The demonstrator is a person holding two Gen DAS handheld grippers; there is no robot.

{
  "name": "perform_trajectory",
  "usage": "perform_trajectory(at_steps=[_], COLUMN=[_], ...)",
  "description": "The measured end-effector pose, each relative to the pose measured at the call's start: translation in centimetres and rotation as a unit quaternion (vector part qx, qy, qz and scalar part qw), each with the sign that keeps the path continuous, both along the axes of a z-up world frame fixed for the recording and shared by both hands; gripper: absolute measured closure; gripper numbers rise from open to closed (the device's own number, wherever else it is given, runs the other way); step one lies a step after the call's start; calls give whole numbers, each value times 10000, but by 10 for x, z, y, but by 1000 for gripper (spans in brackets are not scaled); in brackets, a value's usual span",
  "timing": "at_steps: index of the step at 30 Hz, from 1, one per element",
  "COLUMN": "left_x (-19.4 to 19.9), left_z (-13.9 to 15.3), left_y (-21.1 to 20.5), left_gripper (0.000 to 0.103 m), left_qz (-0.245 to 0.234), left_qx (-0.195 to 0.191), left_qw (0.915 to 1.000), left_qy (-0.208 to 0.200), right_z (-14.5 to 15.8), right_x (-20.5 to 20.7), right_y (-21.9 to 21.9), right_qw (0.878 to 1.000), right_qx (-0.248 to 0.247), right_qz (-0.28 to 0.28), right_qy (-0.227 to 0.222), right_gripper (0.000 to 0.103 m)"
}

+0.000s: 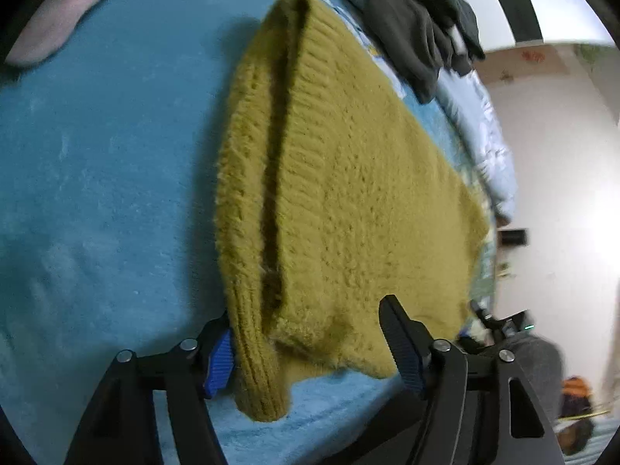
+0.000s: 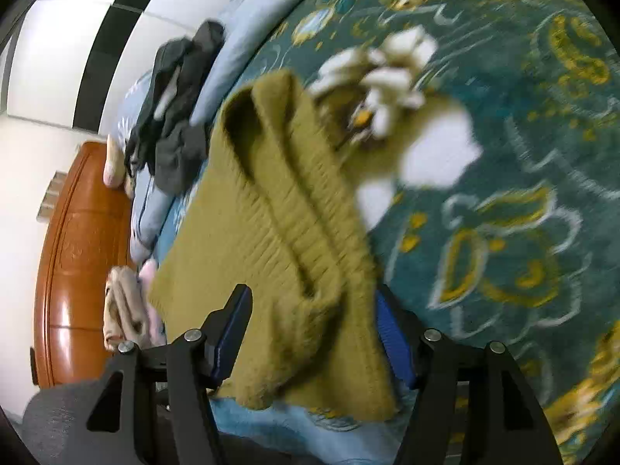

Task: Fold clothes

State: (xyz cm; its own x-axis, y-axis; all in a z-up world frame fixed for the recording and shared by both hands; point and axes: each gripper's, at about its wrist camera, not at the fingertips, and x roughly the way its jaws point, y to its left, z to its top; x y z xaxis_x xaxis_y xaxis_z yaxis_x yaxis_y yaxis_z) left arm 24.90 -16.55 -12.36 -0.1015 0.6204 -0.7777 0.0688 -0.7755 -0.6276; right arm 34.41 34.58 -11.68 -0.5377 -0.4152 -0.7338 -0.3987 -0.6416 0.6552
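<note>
My left gripper (image 1: 310, 348) stood with its jaws wide apart, and the ribbed hem of the mustard knit sweater (image 1: 341, 178) lay in the gap. The knit pressed against the blue pad of the left-hand finger, while the right-hand finger stood clear of the cloth on its far side, so nothing was pinched. The sweater lay spread over the blue blanket (image 1: 100, 178) on the bed, its ribbed band folded into a long dark crease running away from me. A pile of dark grey clothes (image 1: 418, 27) sat at the bed's far edge, and a pink garment (image 1: 58, 19) lay at the far left corner.

My right gripper (image 2: 310, 333) also had its jaws spread wide. Bunched folds of the same sweater (image 2: 279, 209) filled the space between them, and the knit touched the blue pad on the right finger; the left finger looked free of it, though blur made that uncertain. Here the sweater draped across the patterned teal bedcover (image 2: 523, 162) near the bed's near edge. The dark grey clothes (image 2: 174, 116) lay beyond it, beside the wooden headboard (image 2: 81, 248).
</note>
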Motion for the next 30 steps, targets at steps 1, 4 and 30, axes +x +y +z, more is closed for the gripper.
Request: perform_trajectory(at_steps=[1,4,30], left_x=[-3,-14,-94], left_z=[1,13,-3], left_y=[7,10,20], left_gripper=[82,83,83], left_qz=[-26,121,-20], left_qx=[-219,-196,-218], left_qw=[9998,9997,9998], left_qy=[13,2,13], right_z=[3,10,22], right_x=[-2,-9,-51], right_y=[-1,-4,6], right_qw=[10000,9999,9957], right_qx=[5,21,570], right_qz=[32,128,362], right_qy=[1,4,-631], right_gripper=[54,81,84])
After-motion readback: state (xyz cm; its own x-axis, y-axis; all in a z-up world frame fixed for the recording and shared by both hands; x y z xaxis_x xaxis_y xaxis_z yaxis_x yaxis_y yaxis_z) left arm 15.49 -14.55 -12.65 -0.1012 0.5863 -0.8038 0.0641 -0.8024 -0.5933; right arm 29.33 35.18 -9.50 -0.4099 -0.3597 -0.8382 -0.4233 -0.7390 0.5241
